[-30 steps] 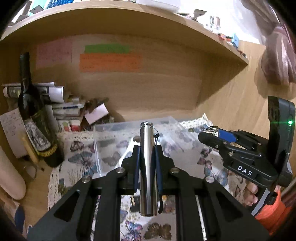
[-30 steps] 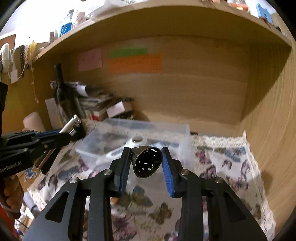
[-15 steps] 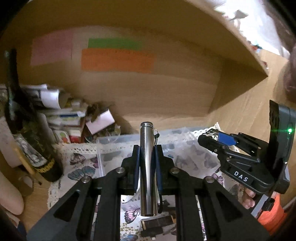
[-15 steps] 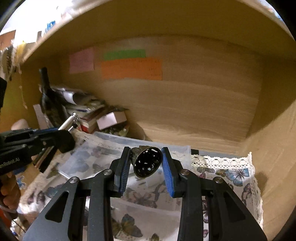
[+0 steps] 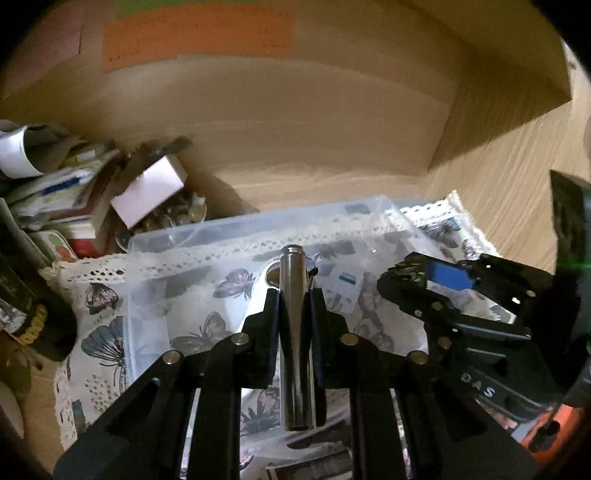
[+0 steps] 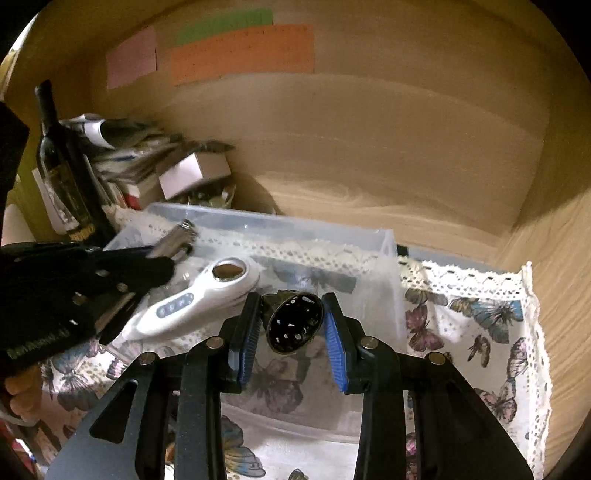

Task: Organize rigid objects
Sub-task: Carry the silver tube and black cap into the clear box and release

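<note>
Seen from the left wrist camera, the left gripper (image 5: 294, 310) clamps a polished metal cylinder (image 5: 295, 339) upright between its closed fingers, the tube's capped top rising above the fingertips and its lower end hanging below them, over a clear plastic bin (image 5: 177, 240) that stands on a butterfly-print cloth (image 5: 99, 332) with a lace edge. To the right in the same view, the right gripper (image 5: 417, 280) reaches in over the bin, blue pads showing on its fingers. A pile of boxes and papers (image 5: 92, 192) crowds the back left corner of the wooden shelf (image 5: 314, 129), under an orange paper note (image 5: 199, 33). From the right wrist camera, the right gripper (image 6: 293, 325) pinches a small dark perforated metal piece (image 6: 294, 326) between its blue-padded fingers (image 6: 246, 343), held above the bin's (image 6: 273, 221) near right part. Inside the bin lies a white handheld device with buttons (image 6: 199, 295), its round window toward the back wall. The left gripper (image 6: 155, 266) enters from the left over the bin, the cylinder (image 6: 177, 240) tilted in its grasp. A dark wine bottle (image 6: 62, 170) stands upright at the far left beside the stacked papers (image 6: 136, 155).
</note>
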